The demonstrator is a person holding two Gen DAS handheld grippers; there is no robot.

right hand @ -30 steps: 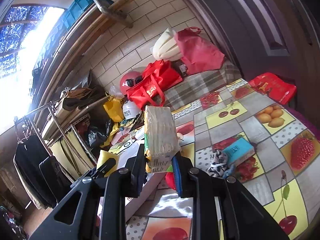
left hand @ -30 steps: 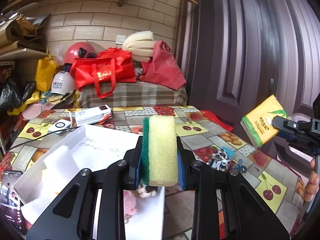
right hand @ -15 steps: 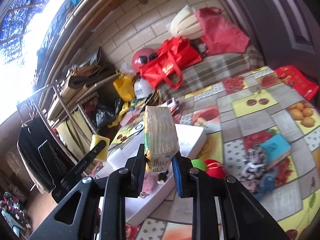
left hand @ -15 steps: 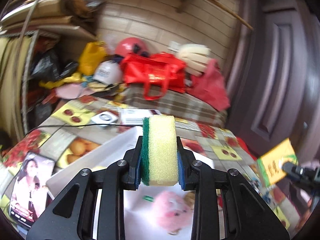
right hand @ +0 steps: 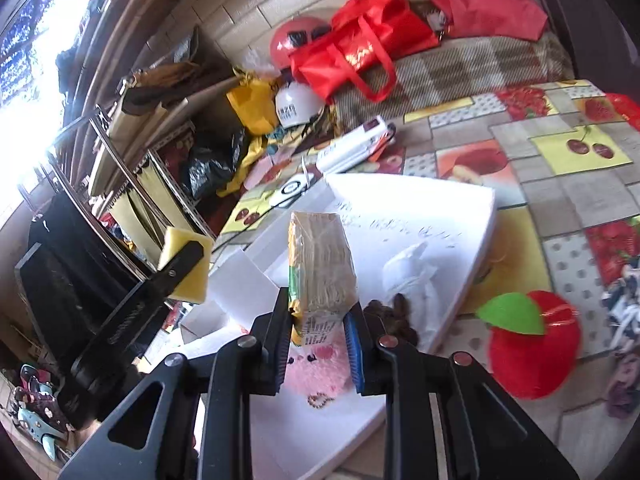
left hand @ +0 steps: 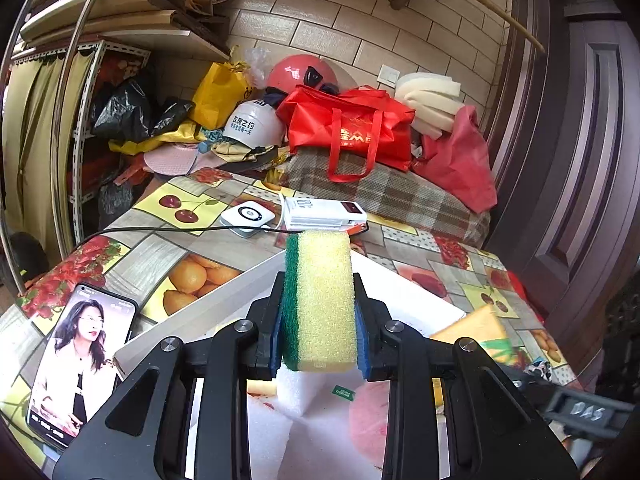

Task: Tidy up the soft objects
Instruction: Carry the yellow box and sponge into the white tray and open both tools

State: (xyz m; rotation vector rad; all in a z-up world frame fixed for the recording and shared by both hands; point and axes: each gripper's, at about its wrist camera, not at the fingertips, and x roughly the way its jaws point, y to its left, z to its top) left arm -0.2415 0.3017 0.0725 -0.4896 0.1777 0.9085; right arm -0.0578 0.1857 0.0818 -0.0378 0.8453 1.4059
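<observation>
My left gripper [left hand: 319, 334] is shut on a yellow sponge with a green scouring side [left hand: 322, 300], held above the white box [left hand: 192, 322]. It also shows in the right wrist view [right hand: 185, 265]. My right gripper [right hand: 320, 326] is shut on a yellow-green tissue pack [right hand: 320, 266], held over the same white box [right hand: 476, 256]. A pink plush toy [right hand: 316, 372] lies in the box under the pack; it also shows in the left wrist view [left hand: 370, 414]. White foam [left hand: 298, 398] lies in the box.
A red plush apple [right hand: 534, 344] and a patterned cloth [right hand: 624, 316] lie right of the box. A phone [left hand: 82, 360], a white charger [left hand: 247, 219] with its cable and a white device [left hand: 324, 213] lie on the fruit-print tablecloth [left hand: 168, 248]. Bags and helmets crowd the back.
Both grippers have moved left and lower over the white box, still holding the sponge and the tissue pack. The right gripper now sits close beside the left one.
</observation>
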